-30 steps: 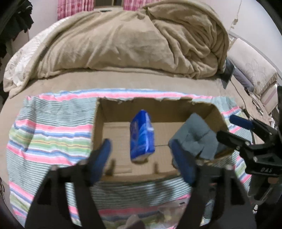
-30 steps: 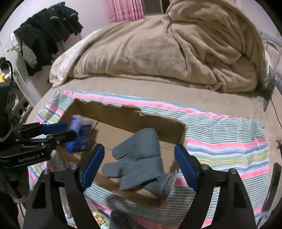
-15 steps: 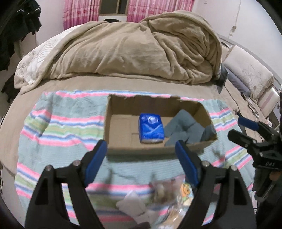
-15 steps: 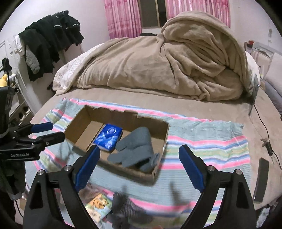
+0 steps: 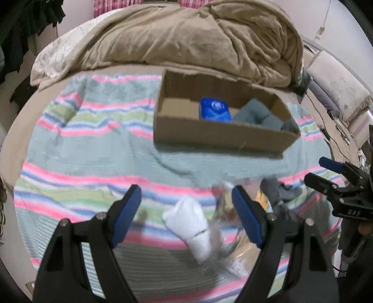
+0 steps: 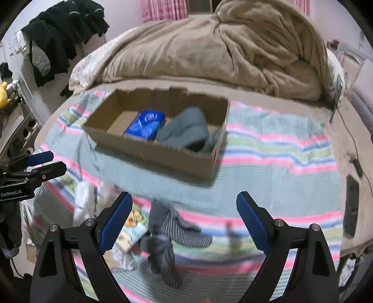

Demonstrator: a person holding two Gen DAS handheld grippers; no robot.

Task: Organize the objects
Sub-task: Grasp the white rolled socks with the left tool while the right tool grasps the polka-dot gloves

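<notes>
In the left wrist view, the left gripper [image 5: 186,205] hangs with jaws spread and empty, a white sock [image 5: 193,223] lying on the striped blanket [image 5: 93,151] between its fingers. In the right wrist view, the right gripper [image 6: 184,214] is likewise wide and empty, a dark striped sock [image 6: 167,233] between its fingers, nearer the left one, and the cardboard box [image 6: 163,153] lies beyond.

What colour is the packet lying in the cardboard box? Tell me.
Blue with white markings; the packet shows best in the right wrist view.

A rumpled tan blanket [image 6: 209,53] heaps across the far side of the bed. Dark clothes [image 6: 63,39] hang at far left, pink curtains [image 6: 163,10] behind, pillows [image 5: 338,93] at right.
</notes>
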